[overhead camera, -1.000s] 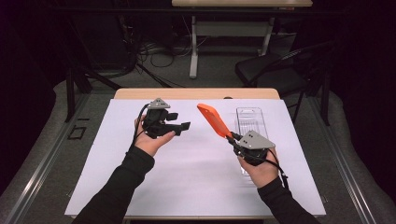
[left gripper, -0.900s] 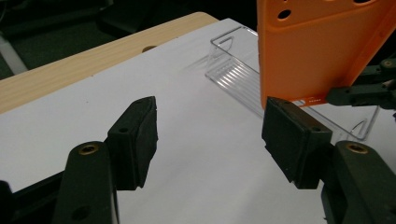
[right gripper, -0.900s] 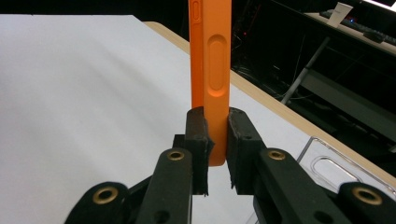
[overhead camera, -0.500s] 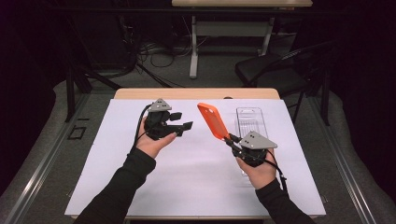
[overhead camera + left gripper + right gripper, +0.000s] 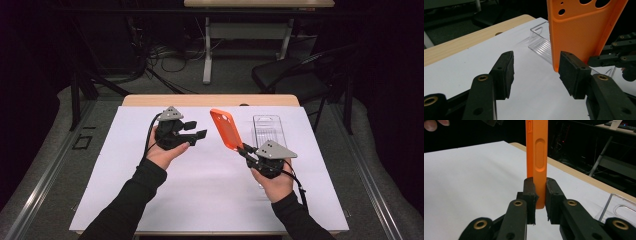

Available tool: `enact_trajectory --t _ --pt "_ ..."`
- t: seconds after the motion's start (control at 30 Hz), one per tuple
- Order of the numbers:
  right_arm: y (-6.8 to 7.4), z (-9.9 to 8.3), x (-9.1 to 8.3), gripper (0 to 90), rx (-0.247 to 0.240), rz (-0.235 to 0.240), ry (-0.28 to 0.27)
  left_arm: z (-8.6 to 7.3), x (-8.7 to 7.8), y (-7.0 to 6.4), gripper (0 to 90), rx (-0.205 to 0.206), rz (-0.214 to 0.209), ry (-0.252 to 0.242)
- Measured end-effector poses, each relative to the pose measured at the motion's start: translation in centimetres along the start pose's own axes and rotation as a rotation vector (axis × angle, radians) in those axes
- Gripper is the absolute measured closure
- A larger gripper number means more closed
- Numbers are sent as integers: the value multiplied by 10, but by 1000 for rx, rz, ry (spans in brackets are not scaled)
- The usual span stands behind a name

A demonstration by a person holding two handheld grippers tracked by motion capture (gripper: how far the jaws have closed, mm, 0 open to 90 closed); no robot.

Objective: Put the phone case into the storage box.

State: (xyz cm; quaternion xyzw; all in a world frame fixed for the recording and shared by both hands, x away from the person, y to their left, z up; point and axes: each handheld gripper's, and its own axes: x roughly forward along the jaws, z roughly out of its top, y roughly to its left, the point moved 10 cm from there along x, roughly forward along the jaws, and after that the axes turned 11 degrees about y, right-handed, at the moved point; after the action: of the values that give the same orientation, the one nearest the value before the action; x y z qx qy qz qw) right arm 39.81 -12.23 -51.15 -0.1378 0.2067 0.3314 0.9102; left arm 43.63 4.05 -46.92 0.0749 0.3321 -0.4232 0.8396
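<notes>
- Right gripper (image 5: 246,149) clamped on the lower edge of the orange case (image 5: 227,129); in the right gripper view both pads squeezing the thin orange side (image 5: 536,165) between them.
- Case lifted off the table, standing nearly upright, tilted toward the left, above the middle of the white sheet (image 5: 120,195).
- Left gripper (image 5: 196,135) released, jaws spread wide, nothing between them, aimed right toward the case.
- In the left gripper view, pads (image 5: 505,71) apart, with the case's inner face (image 5: 579,32) just beyond and partly behind the right-hand jaw; near, touching or not cannot be told.
- Clear case (image 5: 269,131) lying flat on the sheet, right of the orange one, beside the right gripper; seen in the left gripper view as a ribbed clear shell (image 5: 541,45) behind the orange one.
- Wooden table edge (image 5: 150,100) bare at the far side.
- Done, by the look of it: orange case picked up and presented.
- Left, probably: second grip by the left gripper on the free end, then whatever handover or flexing follows; clear case untouched.
</notes>
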Motion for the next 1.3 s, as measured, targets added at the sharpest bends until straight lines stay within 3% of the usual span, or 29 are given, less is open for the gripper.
enact_trajectory --t 0.1,0.17,0.4,0.63,0.9,1.3 --pt "-1 0 0 805 6 7 -3 0 0 0 452 6 2 -2" --pt "0 0 1 805 13 39 -8 0 -1 1 425 0 -4 -10" --pt "4 2 2 805 13 101 -27 -1 -3 -6 404 1 -81 -16" --pt "12 5 3 805 58 210 -59 -4 -4 -12 399 31 -136 -17" --pt "13 7 2 805 79 256 -74 -6 -9 -11 418 40 -152 -14" --pt "17 7 0 805 48 296 -77 -8 -9 -13 455 89 -139 3"
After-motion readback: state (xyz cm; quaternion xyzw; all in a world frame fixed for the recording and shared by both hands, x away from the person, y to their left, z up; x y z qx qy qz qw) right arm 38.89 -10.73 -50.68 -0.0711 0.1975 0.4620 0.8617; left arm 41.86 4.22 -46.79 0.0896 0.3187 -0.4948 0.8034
